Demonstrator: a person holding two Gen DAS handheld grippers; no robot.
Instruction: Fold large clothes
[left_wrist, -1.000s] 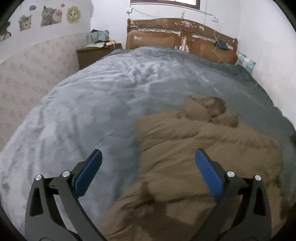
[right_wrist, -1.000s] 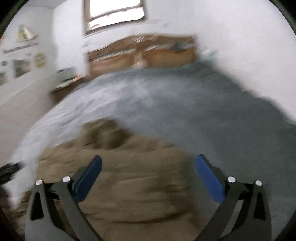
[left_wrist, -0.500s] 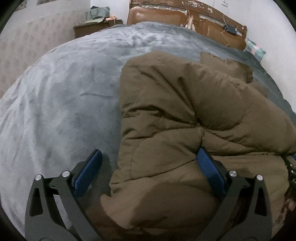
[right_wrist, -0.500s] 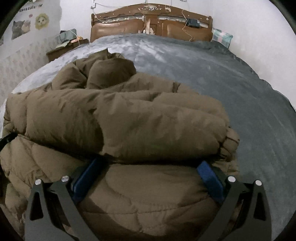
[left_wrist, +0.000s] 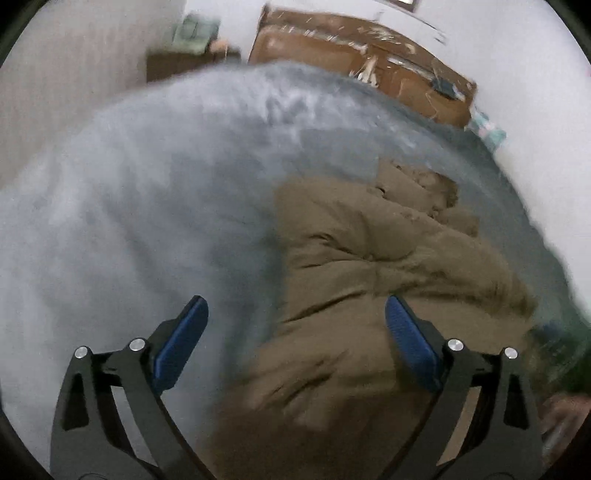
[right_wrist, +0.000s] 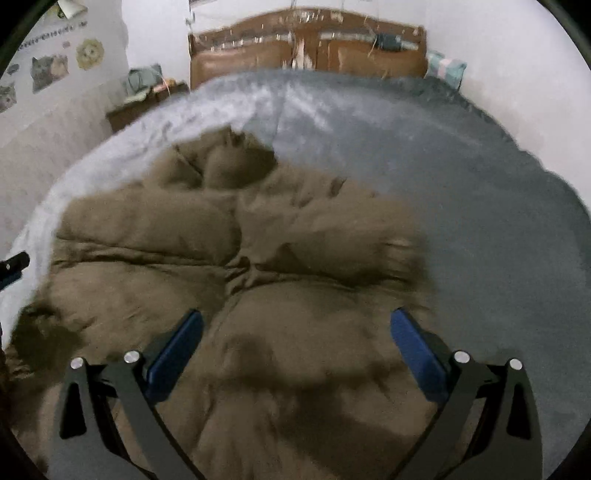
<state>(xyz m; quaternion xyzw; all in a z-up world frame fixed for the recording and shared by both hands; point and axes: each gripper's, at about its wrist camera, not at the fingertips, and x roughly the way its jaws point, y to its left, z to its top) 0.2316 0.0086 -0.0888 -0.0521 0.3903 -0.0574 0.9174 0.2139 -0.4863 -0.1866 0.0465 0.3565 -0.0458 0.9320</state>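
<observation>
A brown padded jacket (left_wrist: 388, 266) lies bunched on the grey bed cover (left_wrist: 147, 206); it also shows in the right wrist view (right_wrist: 258, 258). My left gripper (left_wrist: 295, 314) is open and empty, above the jacket's left edge, one finger over the cover and one over the jacket. My right gripper (right_wrist: 295, 325) is open and empty, above the near part of the jacket. The tip of the left gripper (right_wrist: 13, 266) shows at the left edge of the right wrist view. Both views are motion-blurred.
A wooden headboard (right_wrist: 306, 48) stands at the far end of the bed, with a nightstand (right_wrist: 147, 99) to its left and a pillow (right_wrist: 445, 70) at the far right. White walls close both sides.
Half a second ago both grippers were low against the jacket, with folds between the fingers. Now both have pulled back and up, and the jacket lies flatter and farther off.
</observation>
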